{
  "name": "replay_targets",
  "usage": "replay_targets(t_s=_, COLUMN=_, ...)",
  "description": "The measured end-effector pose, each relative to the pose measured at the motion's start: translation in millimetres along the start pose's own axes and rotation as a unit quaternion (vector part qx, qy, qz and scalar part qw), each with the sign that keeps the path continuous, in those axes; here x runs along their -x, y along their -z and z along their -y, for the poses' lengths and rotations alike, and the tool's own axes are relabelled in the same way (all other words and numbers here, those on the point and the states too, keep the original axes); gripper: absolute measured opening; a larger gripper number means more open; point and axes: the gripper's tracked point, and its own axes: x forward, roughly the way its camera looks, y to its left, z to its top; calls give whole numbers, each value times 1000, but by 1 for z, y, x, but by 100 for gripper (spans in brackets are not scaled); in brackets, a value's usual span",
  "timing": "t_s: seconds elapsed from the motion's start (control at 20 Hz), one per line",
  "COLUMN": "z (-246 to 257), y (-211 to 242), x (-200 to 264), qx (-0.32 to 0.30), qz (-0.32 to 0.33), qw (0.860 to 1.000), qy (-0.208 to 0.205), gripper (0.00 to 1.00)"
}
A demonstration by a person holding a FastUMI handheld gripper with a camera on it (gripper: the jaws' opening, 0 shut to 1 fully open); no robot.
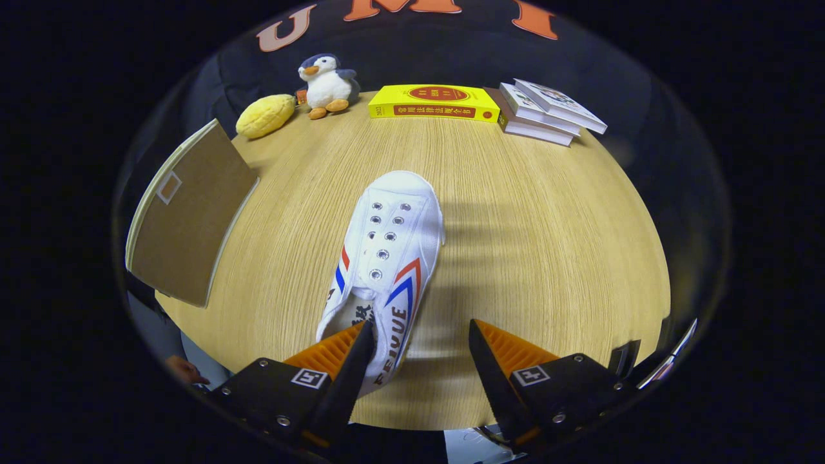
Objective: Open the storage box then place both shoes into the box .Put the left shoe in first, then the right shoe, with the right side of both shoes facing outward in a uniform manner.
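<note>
Round wooden table (548, 245) under your gripper (419, 361). Jaws wide apart, holding nothing; left finger (341, 361) overlaps heel of white sneaker (387, 258), centre frame, red-blue stripes, partial lettering "EIYUE". Brown box lid (187, 219) left. Yellow book (435, 102), plush penguin (327, 84) top.

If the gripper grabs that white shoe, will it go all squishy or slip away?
The white shoe looks like soft canvas, so its upper would probably squash. Its sole probably stays firmer. It lies flat on the table, so rolling seems unlikely. The gripper is open, one finger at the shoe's heel.
</note>
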Motion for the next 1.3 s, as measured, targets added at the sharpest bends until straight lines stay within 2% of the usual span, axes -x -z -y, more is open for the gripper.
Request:
replay_targets(t_s=0.35, z=10, y=-5, x=-3, qx=21, qz=11, qw=999, qy=43, gripper=77)
replay_targets(t_s=0.6, z=12, y=-19, x=-7, qx=75, qz=62, qw=993, qy=62, gripper=73)
replay_targets(t_s=0.75, z=10, y=-23, x=-9, qx=73, qz=79, qw=993, qy=54, gripper=59)
replay_targets(t_s=0.9, z=4, y=-23, x=-13, qx=64, qz=84, qw=994, qy=37, gripper=51)
replay_targets(t_s=0.95, z=2, y=-25, x=-14, qx=60, qz=85, qw=994, qy=34, gripper=43)
replay_targets(t_s=1.15, z=-4, y=-28, x=-18, qx=61, qz=83, qw=994, qy=21, gripper=26)
replay_targets(t_s=1.3, z=-3, y=-25, x=-21, qx=37, qz=67, qw=997, qy=9, gripper=26)
